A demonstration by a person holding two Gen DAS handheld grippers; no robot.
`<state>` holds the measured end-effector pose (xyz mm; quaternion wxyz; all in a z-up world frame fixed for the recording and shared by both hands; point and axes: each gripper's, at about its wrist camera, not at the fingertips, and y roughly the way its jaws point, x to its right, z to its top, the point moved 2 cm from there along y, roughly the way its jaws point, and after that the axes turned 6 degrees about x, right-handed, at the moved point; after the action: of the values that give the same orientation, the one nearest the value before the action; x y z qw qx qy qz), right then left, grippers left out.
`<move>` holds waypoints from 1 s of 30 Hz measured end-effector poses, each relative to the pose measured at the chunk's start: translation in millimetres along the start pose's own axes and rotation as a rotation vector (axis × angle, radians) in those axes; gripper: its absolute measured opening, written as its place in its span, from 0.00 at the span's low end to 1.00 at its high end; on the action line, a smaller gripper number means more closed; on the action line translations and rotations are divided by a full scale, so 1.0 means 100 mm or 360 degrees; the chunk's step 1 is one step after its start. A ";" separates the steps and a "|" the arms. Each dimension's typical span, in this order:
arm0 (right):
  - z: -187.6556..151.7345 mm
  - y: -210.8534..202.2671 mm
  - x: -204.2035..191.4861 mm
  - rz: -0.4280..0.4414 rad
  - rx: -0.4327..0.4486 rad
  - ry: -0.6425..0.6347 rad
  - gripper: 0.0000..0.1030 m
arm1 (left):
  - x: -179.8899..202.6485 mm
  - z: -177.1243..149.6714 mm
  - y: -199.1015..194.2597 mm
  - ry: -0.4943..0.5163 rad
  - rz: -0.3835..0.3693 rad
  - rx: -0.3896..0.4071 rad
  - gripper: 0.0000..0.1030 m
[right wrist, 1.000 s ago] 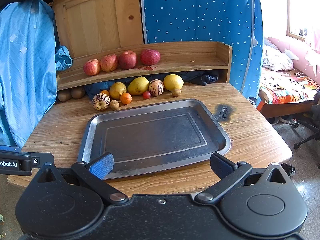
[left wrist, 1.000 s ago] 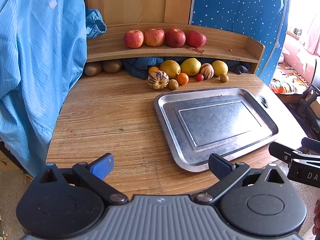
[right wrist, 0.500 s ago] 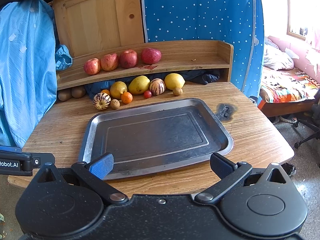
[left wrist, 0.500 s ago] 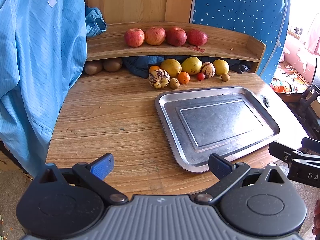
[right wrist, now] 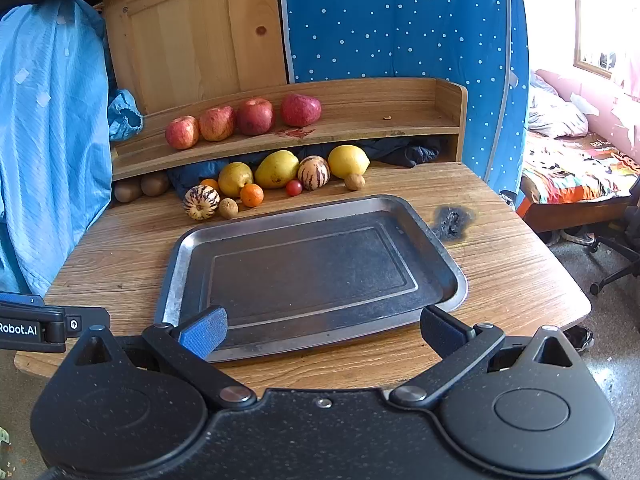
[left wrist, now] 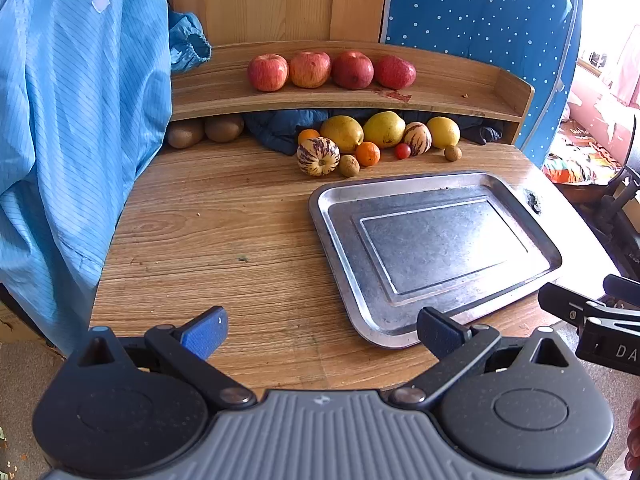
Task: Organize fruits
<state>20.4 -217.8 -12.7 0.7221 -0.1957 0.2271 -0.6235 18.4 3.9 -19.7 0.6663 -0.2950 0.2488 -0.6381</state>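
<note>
Behind tray [right wrist: 176, 264], fruits [right wrist: 276, 168] rowed along shelf, both hand-held grippers released, empty.

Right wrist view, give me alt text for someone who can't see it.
An open right gripper hovers at the near edge of an empty metal tray on a wooden table. Behind the tray lie mixed fruits; four red apples line a wooden shelf.
</note>
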 end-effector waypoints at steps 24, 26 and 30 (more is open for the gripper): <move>0.06 0.09 0.03 0.0020 -0.0036 0.0033 0.99 | -0.02 0.07 0.08 0.0006 0.0027 -0.0025 0.99; 0.09 0.13 0.02 0.0019 -0.0039 0.0031 1.00 | -0.03 0.10 0.09 0.0010 0.0033 -0.0025 0.99; 0.14 0.19 0.01 0.0026 -0.0050 0.0033 1.00 | -0.06 0.19 0.13 0.0011 0.0042 -0.0026 0.99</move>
<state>43.8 -215.9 -12.1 0.7217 -0.1986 0.2458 -0.6159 40.5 11.5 -16.2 0.6714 -0.2949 0.2601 -0.6281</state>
